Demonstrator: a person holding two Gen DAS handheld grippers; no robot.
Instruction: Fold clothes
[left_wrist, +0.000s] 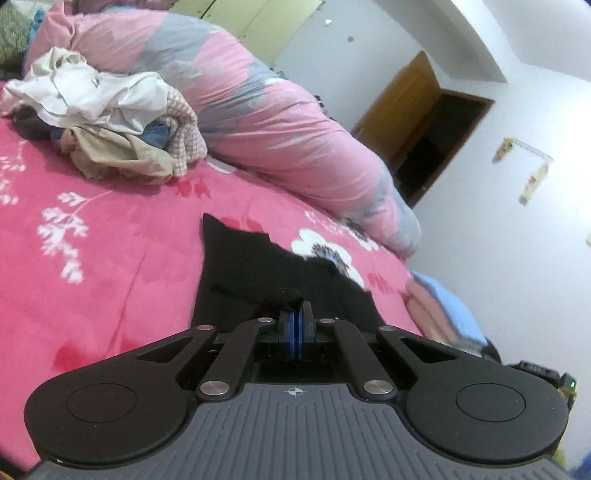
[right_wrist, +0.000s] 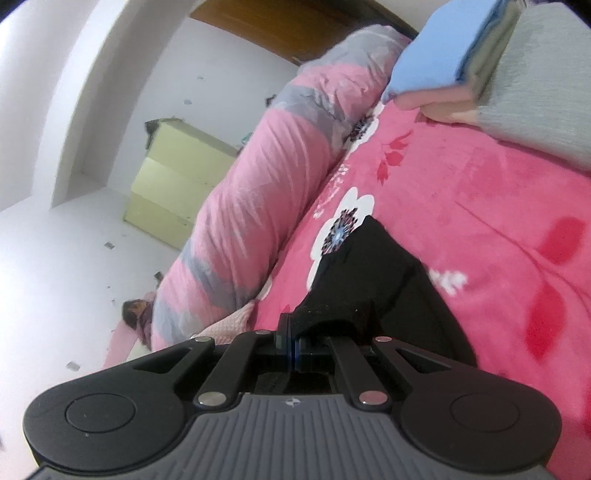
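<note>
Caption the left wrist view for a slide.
Left gripper shut on a black garment spread on the pink floral bedspread, unfolded clothes pile and rolled duvet behind.

Left claw (left_wrist: 295, 325): black linkage arms behind the tips, silver round screws at the pivots, blue pads pressed together. Two black round discs flank a grey ribbed housing with a small crosshair mark (centre, behind the tips). Right claw (right_wrist: 293, 338): same build.

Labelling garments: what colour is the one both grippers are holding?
Plain black garment, no pattern visible; shows best in the left wrist view.
</note>
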